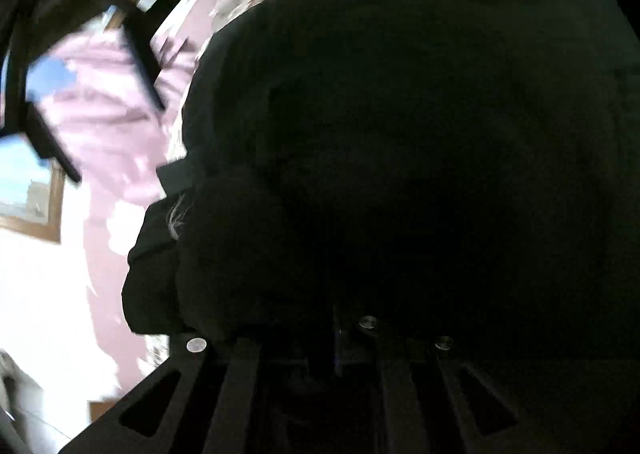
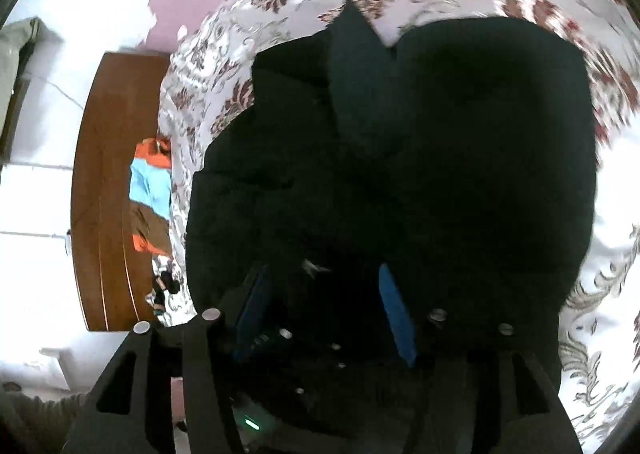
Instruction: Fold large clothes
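A large black garment (image 2: 460, 158) lies bunched on the floral bedspread (image 2: 288, 6) and fills most of both views. My right gripper (image 2: 324, 274) hangs over its near edge, open, the blue pads (image 2: 396, 318) standing apart with cloth under them but not pinched. In the left wrist view the black garment (image 1: 400, 134) crowds right up against my left gripper (image 1: 340, 318). Its fingertips are buried in the dark folds, and the cloth gathers at its mouth, so it looks shut on the fabric.
A brown wooden bed frame (image 2: 104, 194) runs along the bedspread's left side, with orange and light blue clothes (image 2: 150, 182) against it. A small dark object (image 2: 166, 282) lies near them. The left wrist view shows a pink wall (image 1: 104, 114) and a framed picture (image 1: 28, 190).
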Demonstrator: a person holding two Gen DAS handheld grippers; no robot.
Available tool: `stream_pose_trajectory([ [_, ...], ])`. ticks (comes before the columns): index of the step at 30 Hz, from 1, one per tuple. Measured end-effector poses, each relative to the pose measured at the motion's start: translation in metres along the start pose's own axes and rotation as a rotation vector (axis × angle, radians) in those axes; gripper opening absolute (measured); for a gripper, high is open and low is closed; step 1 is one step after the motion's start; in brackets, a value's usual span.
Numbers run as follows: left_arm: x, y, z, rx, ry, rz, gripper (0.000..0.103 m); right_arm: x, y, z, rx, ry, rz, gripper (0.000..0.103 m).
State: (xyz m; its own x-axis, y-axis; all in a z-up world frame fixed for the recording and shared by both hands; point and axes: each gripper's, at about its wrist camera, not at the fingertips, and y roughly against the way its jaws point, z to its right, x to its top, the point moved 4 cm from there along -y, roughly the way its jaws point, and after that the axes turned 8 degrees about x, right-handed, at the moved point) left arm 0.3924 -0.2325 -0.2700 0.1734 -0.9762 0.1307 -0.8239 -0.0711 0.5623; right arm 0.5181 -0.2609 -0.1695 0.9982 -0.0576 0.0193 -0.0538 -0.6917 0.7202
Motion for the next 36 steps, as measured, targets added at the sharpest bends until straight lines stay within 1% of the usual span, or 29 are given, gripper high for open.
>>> stream_pose_trajectory([
  [6,0.001,0.003,0.013,0.063,-0.117,0.0,0.009,0.001,-0.027,0.001,-0.078,-0.052,-0.055,0.052],
  [9,0.003,0.003,0.017,0.073,-0.13,-0.012,0.01,-0.006,-0.038,0.001,-0.095,-0.071,-0.074,0.052],
  [11,0.002,0.003,0.015,0.067,-0.12,-0.015,0.01,-0.011,-0.046,0.001,-0.153,-0.06,-0.091,0.052],
  [12,0.001,0.005,0.014,0.055,-0.109,-0.019,0.01,-0.012,-0.05,0.001,-0.216,-0.014,-0.095,0.049],
  [13,-0.002,0.006,0.011,0.037,-0.088,-0.027,0.01,-0.016,-0.045,0.005,-0.231,0.009,-0.092,0.034],
  [15,-0.013,0.012,-0.002,0.001,-0.008,-0.036,0.012,-0.017,-0.039,0.012,-0.24,-0.002,-0.096,0.007],
  [17,-0.025,0.017,-0.018,-0.068,0.109,-0.051,0.016,-0.019,-0.025,0.018,-0.227,0.006,-0.082,0.005],
  [18,-0.032,0.021,-0.031,-0.123,0.198,-0.057,0.017,-0.022,-0.018,0.021,-0.211,0.002,-0.081,0.003],
  [19,-0.042,0.026,-0.049,-0.192,0.323,-0.066,0.019,-0.024,-0.01,0.024,-0.192,0.002,-0.073,0.002],
  [22,-0.071,0.041,-0.089,-0.31,0.569,-0.08,0.021,-0.03,0.013,0.037,-0.165,0.015,-0.021,0.002],
  [24,-0.084,0.046,-0.106,-0.336,0.659,-0.079,0.022,-0.033,0.024,0.053,-0.156,-0.005,0.036,0.002],
  [26,-0.097,0.046,-0.114,-0.355,0.705,-0.088,0.022,-0.036,0.022,0.068,-0.156,-0.042,0.06,0.002],
  [27,-0.102,0.043,-0.116,-0.363,0.723,-0.1,0.022,-0.04,0.017,0.078,-0.155,-0.082,0.057,0.003],
  [28,-0.109,0.042,-0.118,-0.375,0.756,-0.119,0.022,-0.045,0.014,0.089,-0.125,-0.151,0.058,0.003],
  [30,-0.119,0.042,-0.118,-0.412,0.816,-0.15,0.022,-0.057,0.009,0.104,-0.002,-0.274,0.068,0.003],
  [32,-0.132,0.038,-0.121,-0.45,0.893,-0.182,0.022,-0.065,0.012,0.106,0.082,-0.319,0.118,0.008],
  [33,-0.14,0.036,-0.125,-0.471,0.948,-0.199,0.022,-0.069,0.013,0.106,0.122,-0.34,0.132,0.017],
  [34,-0.144,0.034,-0.126,-0.482,0.981,-0.208,0.022,-0.073,0.013,0.105,0.158,-0.359,0.147,0.032],
  [35,-0.15,0.031,-0.129,-0.496,1.023,-0.221,0.022,-0.076,0.013,0.104,0.167,-0.359,0.156,0.041],
  [36,-0.159,0.027,-0.132,-0.516,1.077,-0.243,0.022,-0.078,0.012,0.101,0.166,-0.341,0.158,0.054],
])
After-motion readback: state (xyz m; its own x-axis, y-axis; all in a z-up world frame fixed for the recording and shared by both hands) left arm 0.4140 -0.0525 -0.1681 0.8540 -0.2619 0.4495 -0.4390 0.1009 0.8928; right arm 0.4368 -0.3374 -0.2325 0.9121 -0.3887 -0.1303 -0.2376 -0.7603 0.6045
